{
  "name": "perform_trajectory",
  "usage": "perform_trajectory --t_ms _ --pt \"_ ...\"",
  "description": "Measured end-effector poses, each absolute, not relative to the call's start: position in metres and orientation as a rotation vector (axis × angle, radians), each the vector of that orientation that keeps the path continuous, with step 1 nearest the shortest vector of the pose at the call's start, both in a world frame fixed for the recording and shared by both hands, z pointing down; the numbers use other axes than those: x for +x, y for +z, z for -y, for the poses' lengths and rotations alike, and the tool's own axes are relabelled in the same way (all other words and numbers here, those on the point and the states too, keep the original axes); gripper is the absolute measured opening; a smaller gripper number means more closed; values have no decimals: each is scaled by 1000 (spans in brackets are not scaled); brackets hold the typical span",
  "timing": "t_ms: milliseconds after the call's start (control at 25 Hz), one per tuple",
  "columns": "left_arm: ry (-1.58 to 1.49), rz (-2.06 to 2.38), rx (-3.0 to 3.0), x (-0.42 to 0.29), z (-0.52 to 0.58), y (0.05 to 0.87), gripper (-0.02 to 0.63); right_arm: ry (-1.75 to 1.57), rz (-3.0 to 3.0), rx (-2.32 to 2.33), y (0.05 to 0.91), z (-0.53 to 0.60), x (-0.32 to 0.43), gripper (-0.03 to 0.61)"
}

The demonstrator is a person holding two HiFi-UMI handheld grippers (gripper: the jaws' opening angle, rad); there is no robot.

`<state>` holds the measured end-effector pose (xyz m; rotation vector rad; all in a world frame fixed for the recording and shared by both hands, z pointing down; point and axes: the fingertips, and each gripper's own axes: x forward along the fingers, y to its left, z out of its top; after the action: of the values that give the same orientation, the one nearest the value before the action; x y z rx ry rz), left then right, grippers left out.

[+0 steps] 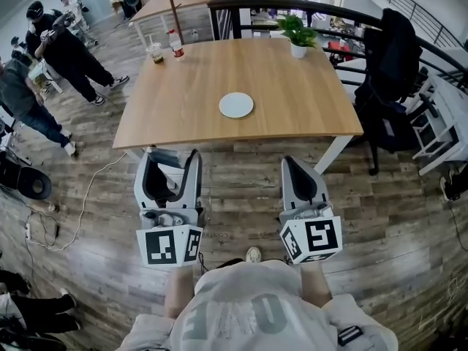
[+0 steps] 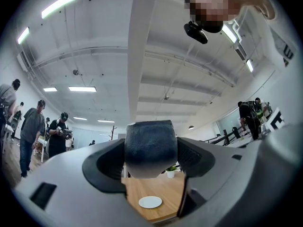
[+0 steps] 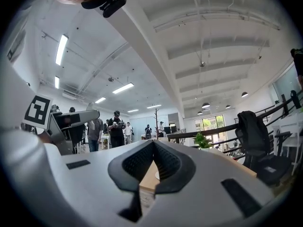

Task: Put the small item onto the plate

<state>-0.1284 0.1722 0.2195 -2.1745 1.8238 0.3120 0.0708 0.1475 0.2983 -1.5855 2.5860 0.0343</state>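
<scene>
Head view: the left gripper (image 1: 170, 161) and the right gripper (image 1: 294, 165) hang short of the wooden table (image 1: 292, 86), with the white plate (image 1: 236, 105) ahead, between their lines. Left gripper view: the jaws clamp a dark, rounded small item (image 2: 151, 148), and the plate lies beyond and below it. Right gripper view: the jaws meet with nothing between them.

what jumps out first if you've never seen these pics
The left claw clamps a dark, rough-looking small item, held short of the wooden table. A white plate sits mid-table, with a potted plant at the far edge. The right claw is shut and empty.
</scene>
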Motion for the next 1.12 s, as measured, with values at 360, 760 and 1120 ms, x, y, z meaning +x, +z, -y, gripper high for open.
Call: perform_trajectory --t_ms 360,760,1120 --pt "341 -1849 -2163 -133 -163 214 318 50 -2577 -1619 296 -147 85 17" --pt "351 -1783 -2159 -126 -131 214 319 73 -2534 -1663 299 -120 92 17" --pt "375 -1787 -2191 -132 -58 232 318 132 -2574 -1701 305 -51 81 18"
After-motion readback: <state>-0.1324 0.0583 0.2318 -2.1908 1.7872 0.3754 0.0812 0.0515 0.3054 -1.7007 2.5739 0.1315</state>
